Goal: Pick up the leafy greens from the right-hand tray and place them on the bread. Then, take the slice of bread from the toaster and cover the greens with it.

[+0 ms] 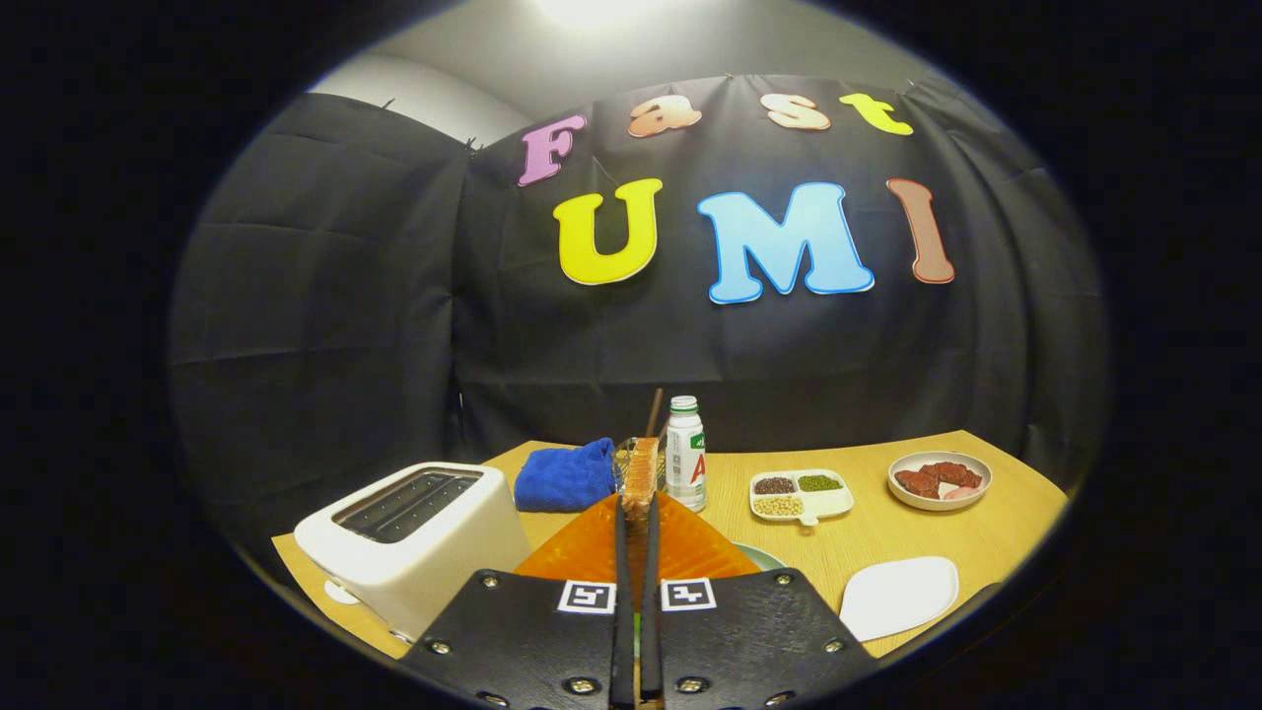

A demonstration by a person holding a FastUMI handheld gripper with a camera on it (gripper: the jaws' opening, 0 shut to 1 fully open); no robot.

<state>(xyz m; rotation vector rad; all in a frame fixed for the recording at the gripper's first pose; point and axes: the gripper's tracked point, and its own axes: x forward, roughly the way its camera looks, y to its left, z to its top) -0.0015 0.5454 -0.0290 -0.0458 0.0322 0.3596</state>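
Note:
My gripper is shut on a toasted slice of bread, which I see edge-on and upright between the fingertips, held above the table. The white toaster stands just to the left of the fingers, and its slot looks dark. Under the fingers lies an orange mat, with the rim of a pale green plate showing at its right; the gripper body hides what is on the plate. A sliver of green shows low between the fingers. To the right of the fingers lies a white tray with a bare surface.
Beyond the fingers sit a blue cloth, a white bottle and a glass container. Further right are a divided dish of beans and a bowl of red meat. The wooden table ends at the black cloth wall.

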